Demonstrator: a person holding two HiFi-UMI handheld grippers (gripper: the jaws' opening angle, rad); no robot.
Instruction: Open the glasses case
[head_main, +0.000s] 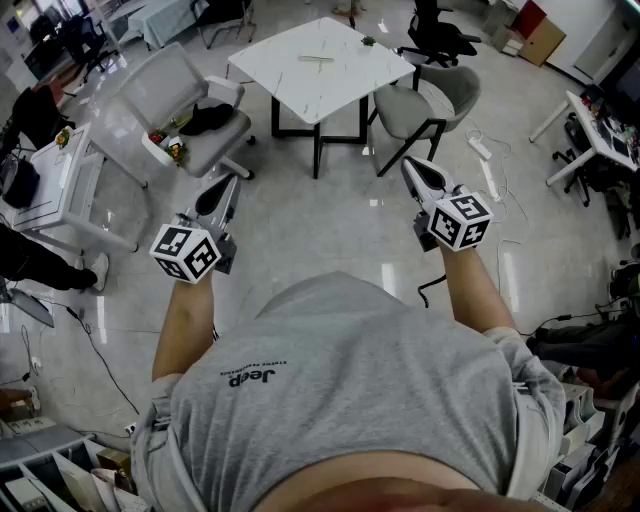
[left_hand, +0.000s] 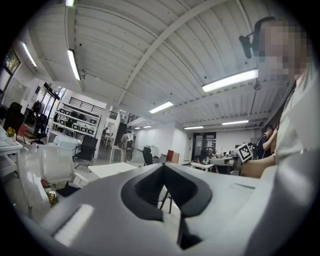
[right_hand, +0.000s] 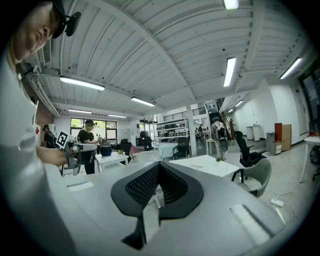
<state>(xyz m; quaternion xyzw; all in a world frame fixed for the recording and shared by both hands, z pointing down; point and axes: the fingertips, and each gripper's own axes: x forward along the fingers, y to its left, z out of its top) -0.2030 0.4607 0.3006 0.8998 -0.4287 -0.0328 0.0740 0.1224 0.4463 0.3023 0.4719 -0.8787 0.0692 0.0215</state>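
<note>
I cannot make out a glasses case for certain; a thin pale object (head_main: 318, 60) lies on the white square table (head_main: 290, 85) ahead. Both grippers are held out level over the floor, well short of that table. My left gripper (head_main: 222, 182) points toward the table's left side, its jaws closed tip to tip with nothing between them (left_hand: 163, 166). My right gripper (head_main: 408, 163) points toward the table's right side, also shut and empty (right_hand: 159, 165). The table shows beyond the jaws in the right gripper view (right_hand: 210, 165) and the left gripper view (left_hand: 107, 170).
A grey chair (head_main: 430, 105) stands at the table's right and a white chair (head_main: 190, 110) with dark cloth on it at its left. A white cabinet (head_main: 60, 190) is at the far left. Cables and a power strip (head_main: 480, 148) lie on the floor. Other people work at distant desks.
</note>
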